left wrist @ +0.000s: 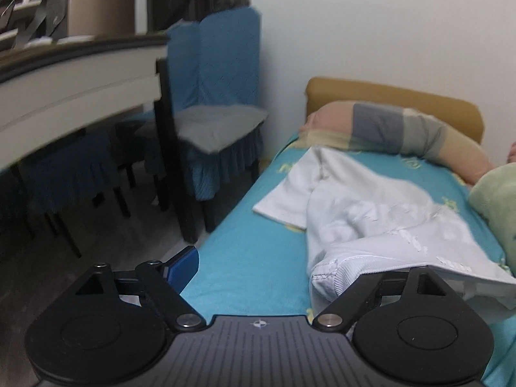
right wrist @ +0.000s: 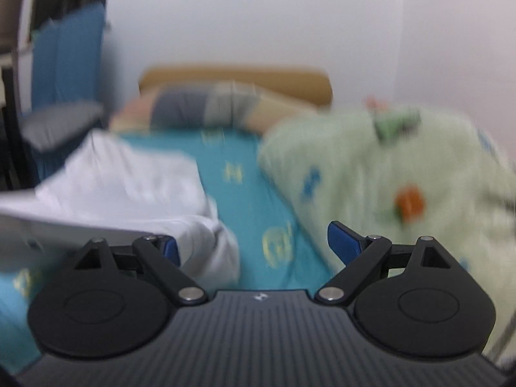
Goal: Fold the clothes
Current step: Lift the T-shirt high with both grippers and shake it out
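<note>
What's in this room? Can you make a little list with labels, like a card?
place: a bed with a teal sheet
clothing: a white shirt, crumpled on the sheet
left gripper: open, the shirt's hem lying over one side
right gripper: open, one finger at the shirt's edge
far end: striped pillow against a tan headboard
right side: pale green blanket with coloured patches
beside the bed: blue-covered chair with a grey cushion
picture quality: right wrist view blurred

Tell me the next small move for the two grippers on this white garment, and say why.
Probably close both grippers on the near hem. The white garment lies rumpled on the teal sheet; the left gripper and right gripper are open, each with only one finger against the cloth, nothing gripped.
</note>
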The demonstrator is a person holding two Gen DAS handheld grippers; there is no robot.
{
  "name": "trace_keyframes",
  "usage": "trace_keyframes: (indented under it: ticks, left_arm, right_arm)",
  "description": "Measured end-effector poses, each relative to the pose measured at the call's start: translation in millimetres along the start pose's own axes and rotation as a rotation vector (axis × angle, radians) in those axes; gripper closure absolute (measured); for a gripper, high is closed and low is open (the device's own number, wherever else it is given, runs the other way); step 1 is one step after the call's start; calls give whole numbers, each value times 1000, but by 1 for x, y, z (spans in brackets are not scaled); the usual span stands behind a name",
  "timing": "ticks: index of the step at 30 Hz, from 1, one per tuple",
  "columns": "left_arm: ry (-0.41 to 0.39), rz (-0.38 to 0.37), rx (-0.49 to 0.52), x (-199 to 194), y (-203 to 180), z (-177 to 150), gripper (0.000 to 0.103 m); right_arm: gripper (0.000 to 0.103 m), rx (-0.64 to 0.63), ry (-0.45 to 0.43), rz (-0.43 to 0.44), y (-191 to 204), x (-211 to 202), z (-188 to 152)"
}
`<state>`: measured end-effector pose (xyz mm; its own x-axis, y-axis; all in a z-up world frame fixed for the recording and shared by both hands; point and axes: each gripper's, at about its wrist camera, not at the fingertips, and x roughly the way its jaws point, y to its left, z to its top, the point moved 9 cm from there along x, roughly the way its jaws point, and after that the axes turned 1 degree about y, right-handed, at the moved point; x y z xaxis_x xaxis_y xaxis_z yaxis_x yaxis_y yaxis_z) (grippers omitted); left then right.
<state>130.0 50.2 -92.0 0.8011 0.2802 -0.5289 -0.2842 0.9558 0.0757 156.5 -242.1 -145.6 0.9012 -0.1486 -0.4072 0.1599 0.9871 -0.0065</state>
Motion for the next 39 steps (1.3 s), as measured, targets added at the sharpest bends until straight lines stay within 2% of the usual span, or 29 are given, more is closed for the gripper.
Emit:
trace_keyframes:
  ticks: [2, 4, 10, 14, 19, 24, 27, 31, 32, 35, 39]
  left_arm:
    - [-54, -18, 25, -19, -5, 12, 17]
    - [-115, -41, 13, -44, -5, 31, 17]
    - [-356, -91, 4, -144, 10, 129, 17]
    - [-552, -100, 7, -233, 25, 206, 17]
    - [-739, -123, -31, -344, 54, 284, 17]
    - [-839, -176, -32, -444, 71, 340, 15]
    - [-866, -217, -22, -483, 73, 358, 13]
    - [-834, -282, -12, -496, 63, 362, 11]
    - [-812, -301, -13, -485, 62, 360, 11]
    - [-740, -340, -20, -439, 50, 348, 11]
    - [-631, -365, -10, -338, 33, 330, 10]
  right_arm:
    - [13, -19, 49, -21, -3, 2, -12]
    - [13, -16, -23, -49, -10, -17, 13]
    - [13, 31, -230, -41, -19, -101, 129]
    - [13, 59, -362, -17, -24, -173, 217]
    - [13, 55, -517, 31, -30, -276, 312]
    - [13, 47, -641, 55, -44, -368, 378]
    - [12, 61, -691, 67, -56, -408, 405]
    - [12, 45, -713, 47, -70, -424, 421]
    - [12, 41, -700, 44, -72, -419, 418]
    - [12, 33, -641, 45, -74, -390, 402]
    - [12, 5, -527, 28, -71, -320, 368]
